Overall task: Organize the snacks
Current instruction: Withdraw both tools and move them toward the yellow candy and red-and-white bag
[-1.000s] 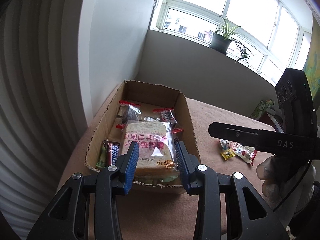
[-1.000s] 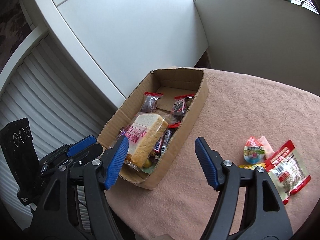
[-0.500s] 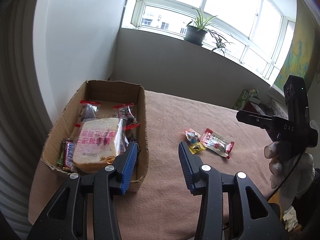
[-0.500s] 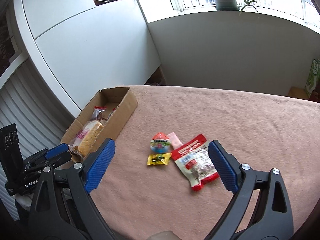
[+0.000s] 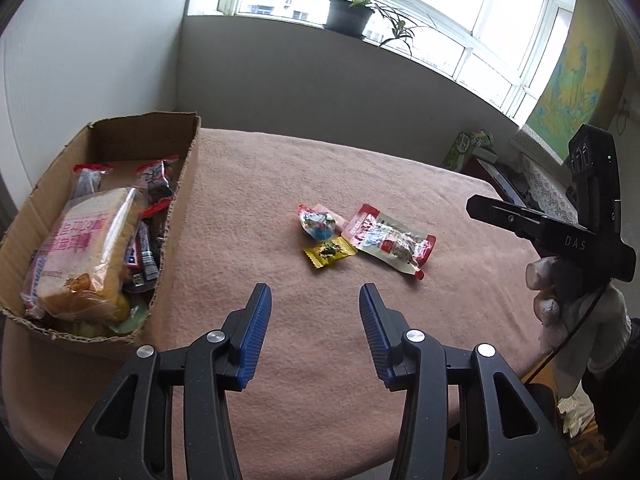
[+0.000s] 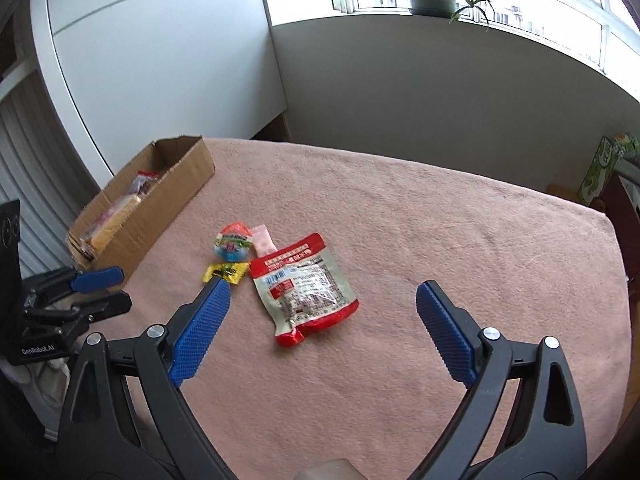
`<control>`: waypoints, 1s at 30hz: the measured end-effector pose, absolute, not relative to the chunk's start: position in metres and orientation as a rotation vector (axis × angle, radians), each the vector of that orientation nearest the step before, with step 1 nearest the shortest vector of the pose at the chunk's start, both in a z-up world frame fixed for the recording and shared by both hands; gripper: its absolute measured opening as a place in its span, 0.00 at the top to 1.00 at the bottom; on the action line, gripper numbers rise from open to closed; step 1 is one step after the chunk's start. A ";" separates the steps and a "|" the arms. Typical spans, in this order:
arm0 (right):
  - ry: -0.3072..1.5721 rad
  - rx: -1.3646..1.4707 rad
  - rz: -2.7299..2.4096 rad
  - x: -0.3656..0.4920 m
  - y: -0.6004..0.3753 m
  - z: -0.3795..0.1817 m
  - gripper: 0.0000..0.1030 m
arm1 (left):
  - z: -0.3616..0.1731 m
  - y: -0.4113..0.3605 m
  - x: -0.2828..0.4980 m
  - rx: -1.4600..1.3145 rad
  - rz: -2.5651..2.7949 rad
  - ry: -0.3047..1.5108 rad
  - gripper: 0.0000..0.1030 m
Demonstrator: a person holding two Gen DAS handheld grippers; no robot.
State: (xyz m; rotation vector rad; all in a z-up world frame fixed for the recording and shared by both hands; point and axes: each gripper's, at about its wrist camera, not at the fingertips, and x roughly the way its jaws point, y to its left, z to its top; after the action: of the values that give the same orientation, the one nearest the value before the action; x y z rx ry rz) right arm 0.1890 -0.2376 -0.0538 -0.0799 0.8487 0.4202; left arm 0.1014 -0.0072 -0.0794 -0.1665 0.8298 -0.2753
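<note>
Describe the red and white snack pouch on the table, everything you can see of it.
The snack pouch is a flat, glossy plastic packet: red band at the top, red bottom edge, white panel with small print, clear parts showing brownish contents. It lies flat and askew on the pink table cloth, outside the cardboard box. Its top corner overlaps a pale pink wrapper; a yellow sachet lies just beside it. Neither gripper touches it.

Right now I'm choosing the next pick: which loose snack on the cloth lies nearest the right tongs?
The small yellow packet, touching the right tongs' left fingertip in view.
</note>
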 end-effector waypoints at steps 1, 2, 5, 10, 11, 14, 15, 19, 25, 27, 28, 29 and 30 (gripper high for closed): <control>0.851 -0.120 0.419 0.189 -0.235 -0.056 0.07 | -0.081 -0.011 0.104 -0.157 -0.279 0.833 0.53; 0.850 -0.152 0.427 0.189 -0.233 -0.058 0.07 | -0.082 -0.015 0.106 -0.145 -0.283 0.838 0.53; 0.851 -0.230 0.452 0.189 -0.227 -0.066 0.07 | -0.087 -0.027 0.116 -0.106 -0.295 0.851 0.53; 0.879 -0.271 0.485 0.197 -0.221 -0.081 0.07 | -0.095 -0.042 0.137 -0.064 -0.314 0.875 0.53; 0.884 -0.271 0.489 0.198 -0.221 -0.084 0.07 | -0.097 -0.043 0.141 -0.062 -0.318 0.881 0.53; 0.896 -0.278 0.509 0.204 -0.220 -0.090 0.07 | -0.102 -0.046 0.153 -0.070 -0.332 0.897 0.53; 0.897 -0.282 0.511 0.205 -0.219 -0.092 0.07 | -0.103 -0.047 0.157 -0.071 -0.333 0.902 0.53; 0.905 -0.274 0.521 0.212 -0.221 -0.096 0.07 | -0.106 -0.049 0.167 -0.063 -0.341 0.912 0.53; 0.915 -0.277 0.529 0.219 -0.222 -0.102 0.07 | -0.111 -0.047 0.181 -0.083 -0.364 0.935 0.53; 0.920 -0.280 0.535 0.221 -0.221 -0.104 0.07 | -0.114 -0.048 0.183 -0.090 -0.385 0.948 0.53; 0.922 -0.282 0.538 0.222 -0.220 -0.105 0.07 | -0.116 -0.049 0.183 -0.091 -0.394 0.956 0.54; 0.925 -0.285 0.542 0.224 -0.219 -0.106 0.07 | -0.117 -0.049 0.182 -0.085 -0.399 0.962 0.54; 0.928 -0.286 0.548 0.225 -0.218 -0.107 0.07 | -0.117 -0.051 0.180 -0.078 -0.406 0.967 0.54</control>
State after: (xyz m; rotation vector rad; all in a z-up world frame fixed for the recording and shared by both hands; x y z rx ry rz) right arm 0.2248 -0.2184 -0.1073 -0.2860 0.9283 0.5478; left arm 0.1801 -0.0507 -0.1175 -0.0780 0.9670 -0.4057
